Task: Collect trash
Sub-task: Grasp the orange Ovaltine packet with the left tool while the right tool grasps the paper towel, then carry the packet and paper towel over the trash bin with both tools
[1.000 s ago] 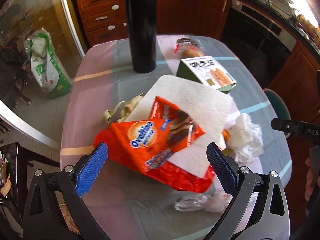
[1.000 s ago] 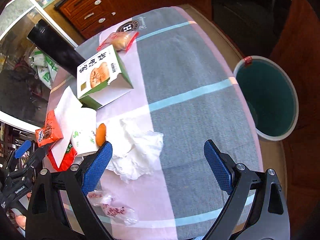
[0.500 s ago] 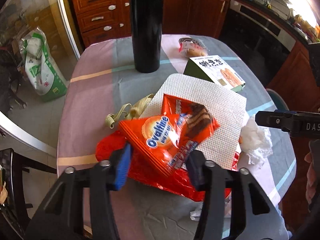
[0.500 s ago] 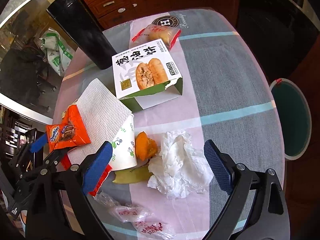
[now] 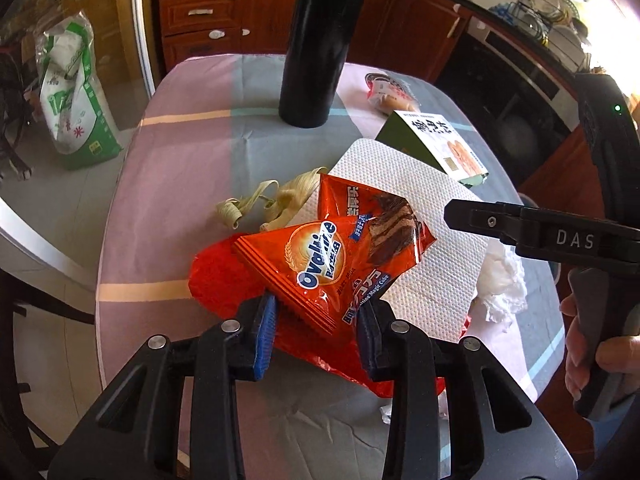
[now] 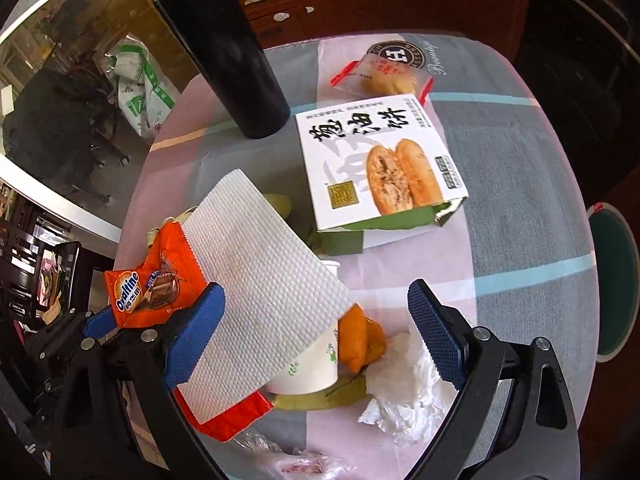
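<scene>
Ovaltine wrapper [image 5: 340, 264] — pinched, seemingly at its corner, by left gripper [image 5: 316, 324]; right gripper [image 6: 316, 328] gapes wide.

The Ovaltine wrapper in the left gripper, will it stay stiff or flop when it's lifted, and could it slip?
The Ovaltine wrapper looks like thin glossy foil, so it will probably weigh almost nothing and bend. The left gripper pinches only its lower corner, so the free end may droop. That shiny surface could slip, though the fingers look ridged.

I stand at a table [image 5: 180, 168] under a pink-and-grey checked cloth. Beyond it I see reddish wooden drawers [image 5: 200, 12], a dark oven [image 5: 516, 92], a sunlit dish rack [image 5: 556, 12], and a glass door [image 5: 60, 60] at left.
</scene>
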### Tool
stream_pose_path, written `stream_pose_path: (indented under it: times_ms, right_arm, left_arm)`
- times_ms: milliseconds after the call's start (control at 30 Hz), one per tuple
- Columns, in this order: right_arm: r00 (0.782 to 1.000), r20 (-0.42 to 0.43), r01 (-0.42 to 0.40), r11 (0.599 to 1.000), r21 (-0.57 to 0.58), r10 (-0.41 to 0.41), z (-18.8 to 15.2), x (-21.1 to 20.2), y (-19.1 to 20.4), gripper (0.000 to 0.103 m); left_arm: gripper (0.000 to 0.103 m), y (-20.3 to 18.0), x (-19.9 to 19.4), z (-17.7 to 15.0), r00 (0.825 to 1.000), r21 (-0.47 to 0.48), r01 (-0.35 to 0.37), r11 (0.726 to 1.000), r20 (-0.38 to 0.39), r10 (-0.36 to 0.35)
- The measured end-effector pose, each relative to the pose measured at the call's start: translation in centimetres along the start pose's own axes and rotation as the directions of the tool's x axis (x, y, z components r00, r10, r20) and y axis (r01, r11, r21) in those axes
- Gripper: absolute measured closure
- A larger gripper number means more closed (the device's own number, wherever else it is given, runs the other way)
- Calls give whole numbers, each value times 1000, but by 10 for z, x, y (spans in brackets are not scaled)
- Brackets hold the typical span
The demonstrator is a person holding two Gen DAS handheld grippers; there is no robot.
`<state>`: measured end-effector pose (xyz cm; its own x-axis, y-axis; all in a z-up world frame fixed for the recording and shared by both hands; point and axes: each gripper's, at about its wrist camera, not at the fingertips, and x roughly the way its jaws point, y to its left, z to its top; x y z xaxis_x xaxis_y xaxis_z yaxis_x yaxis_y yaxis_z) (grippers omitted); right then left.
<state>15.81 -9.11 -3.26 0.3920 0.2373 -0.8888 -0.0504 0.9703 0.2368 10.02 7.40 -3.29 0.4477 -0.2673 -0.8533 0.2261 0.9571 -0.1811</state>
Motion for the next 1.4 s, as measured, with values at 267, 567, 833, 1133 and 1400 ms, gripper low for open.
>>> stream_pose_path:
  times_ms: [267,567,833,1133,1400]
  right_arm:
    - [1000,16,-17,994,-104,19,-3,3,31,65]
    - [996,81,-19,990,-141,31,-12,-26,29,98]
    - [986,167,9,998,-57,1,-8,-66,-15,98]
    - [974,224,4,1000,30,-11,-12,-93,-64,99]
    - [959,281,7,995,96,-34,-13,-118,-111,99]
  left_arm:
    - [68,-2,-3,-9,1000,6,-19,1000,-18,19]
    - [68,0,-18,-10,998,-50,-57,997,25,58]
    - [68,-19,-38,-1,996,-25,-50,998,79,51]
    - [68,-67,-39,12,996,59,-24,998,90,19]
    - [68,-119,-31,22,996,148,-2,989,85,-10]
